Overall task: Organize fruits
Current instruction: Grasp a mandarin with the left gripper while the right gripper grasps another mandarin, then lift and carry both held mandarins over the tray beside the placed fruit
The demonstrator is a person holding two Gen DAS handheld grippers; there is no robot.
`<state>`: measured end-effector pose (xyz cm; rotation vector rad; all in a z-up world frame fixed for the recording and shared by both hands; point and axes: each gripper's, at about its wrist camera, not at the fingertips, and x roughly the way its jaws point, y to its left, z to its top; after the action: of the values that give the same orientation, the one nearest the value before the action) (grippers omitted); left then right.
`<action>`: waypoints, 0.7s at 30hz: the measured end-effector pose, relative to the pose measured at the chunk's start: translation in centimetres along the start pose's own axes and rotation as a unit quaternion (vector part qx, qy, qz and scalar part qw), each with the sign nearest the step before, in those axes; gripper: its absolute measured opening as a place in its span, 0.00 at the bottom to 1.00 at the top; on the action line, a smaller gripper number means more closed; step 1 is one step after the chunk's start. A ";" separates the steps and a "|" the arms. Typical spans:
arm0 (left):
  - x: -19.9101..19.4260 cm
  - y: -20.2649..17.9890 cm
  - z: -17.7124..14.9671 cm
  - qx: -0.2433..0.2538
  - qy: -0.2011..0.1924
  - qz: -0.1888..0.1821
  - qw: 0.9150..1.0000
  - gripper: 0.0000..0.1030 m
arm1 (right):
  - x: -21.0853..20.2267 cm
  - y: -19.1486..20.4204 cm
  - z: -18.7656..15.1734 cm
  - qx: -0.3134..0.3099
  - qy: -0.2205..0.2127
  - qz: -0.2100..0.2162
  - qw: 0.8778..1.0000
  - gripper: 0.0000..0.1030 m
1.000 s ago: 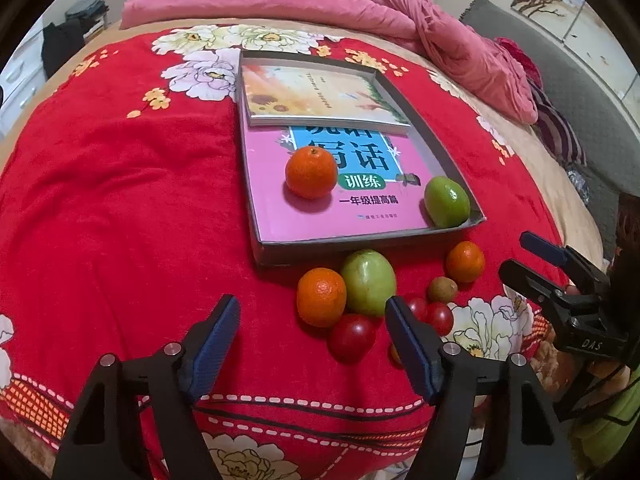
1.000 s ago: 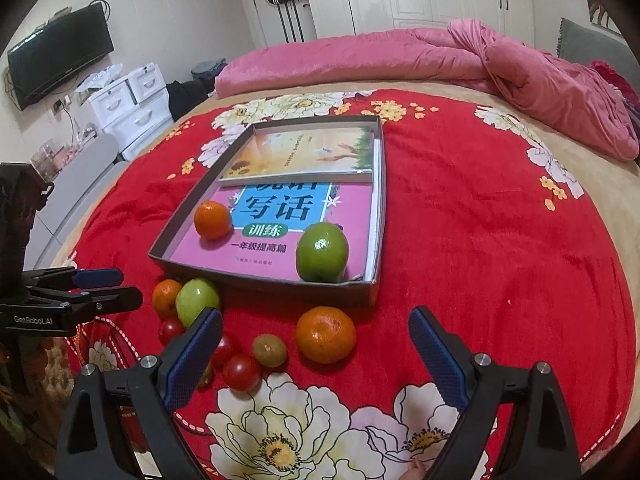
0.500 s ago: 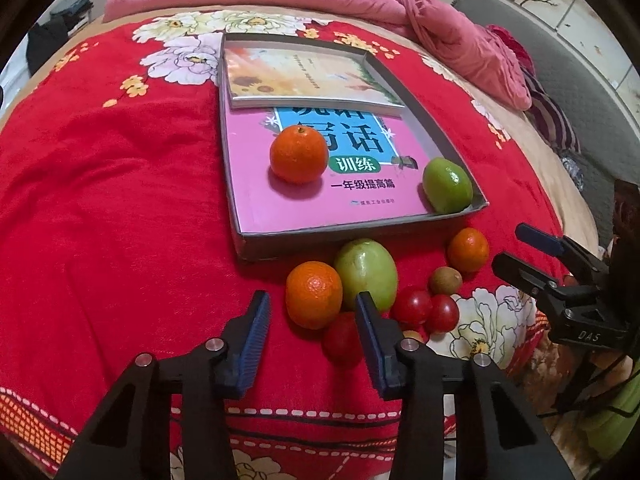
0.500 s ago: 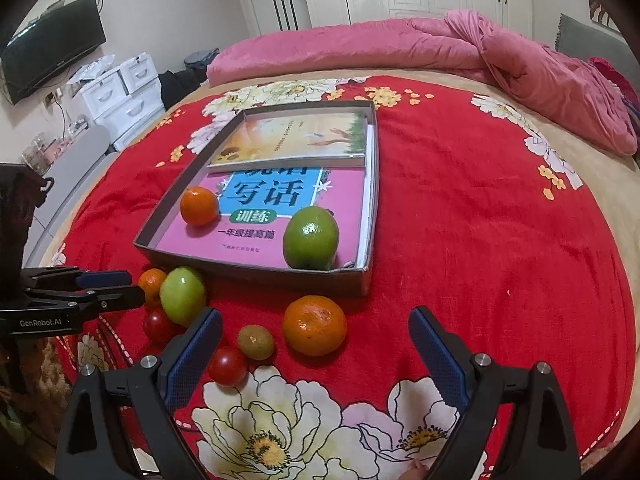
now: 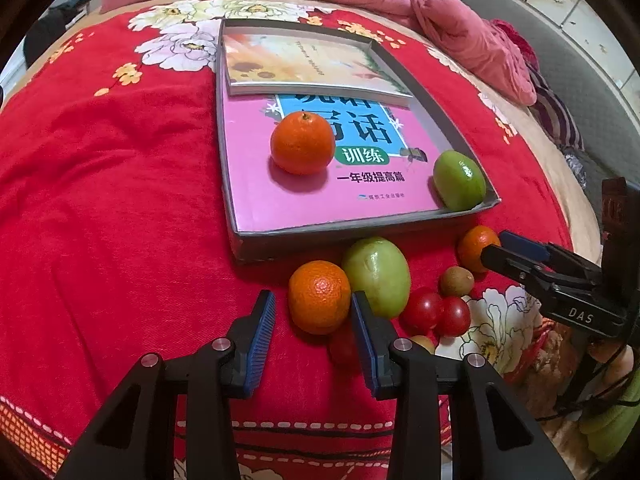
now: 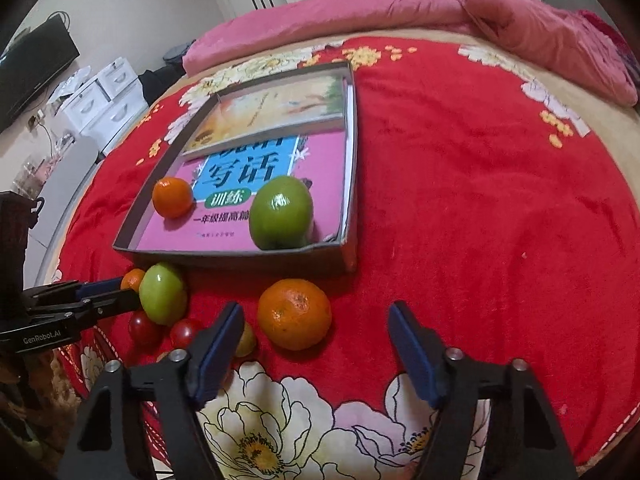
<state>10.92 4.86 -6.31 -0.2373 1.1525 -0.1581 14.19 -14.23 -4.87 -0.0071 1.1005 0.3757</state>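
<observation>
A: Left wrist view: why are you narrowing the left gripper (image 5: 313, 326), empty, at lower centre?

B: It's framing that orange (image 5: 319, 297).

A: And the right gripper (image 6: 316, 350)?

B: You're closing it, nothing gripped, toward another orange (image 6: 294, 314) below the tray (image 6: 240, 258).

Both hand-held grippers are tilting steeply downward. The left hand-held gripper (image 5: 313, 322) is standing narrowly parted. The right hand-held gripper (image 6: 316, 330) is closing, jaws well apart.

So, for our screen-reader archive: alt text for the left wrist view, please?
The left gripper brackets an orange tangerine on a red floral blanket, without touching it. Beyond it, a shallow grey cardboard tray holds books and fruit.
</observation>
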 end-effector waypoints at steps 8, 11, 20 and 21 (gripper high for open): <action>0.8 0.0 0.3 0.001 0.006 0.003 1.000 0.38 | 1.3 0.8 0.1 -0.019 0.016 0.011 1.000 0.49; 1.3 -0.1 0.5 0.003 0.009 0.008 1.000 0.35 | 2.0 1.6 0.0 -0.036 0.025 0.004 0.999 0.43; 2.0 -0.4 0.9 0.011 0.008 0.018 1.000 0.31 | 2.2 1.9 0.2 -0.045 0.017 0.004 0.999 0.41; 2.1 -0.5 0.9 0.012 0.007 0.019 1.000 0.32 | 2.1 2.0 0.2 -0.048 0.016 0.004 0.999 0.41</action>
<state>12.59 3.98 -7.66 -0.1932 1.1682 -0.1401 14.57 -11.70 -6.26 -0.0930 1.1145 0.4371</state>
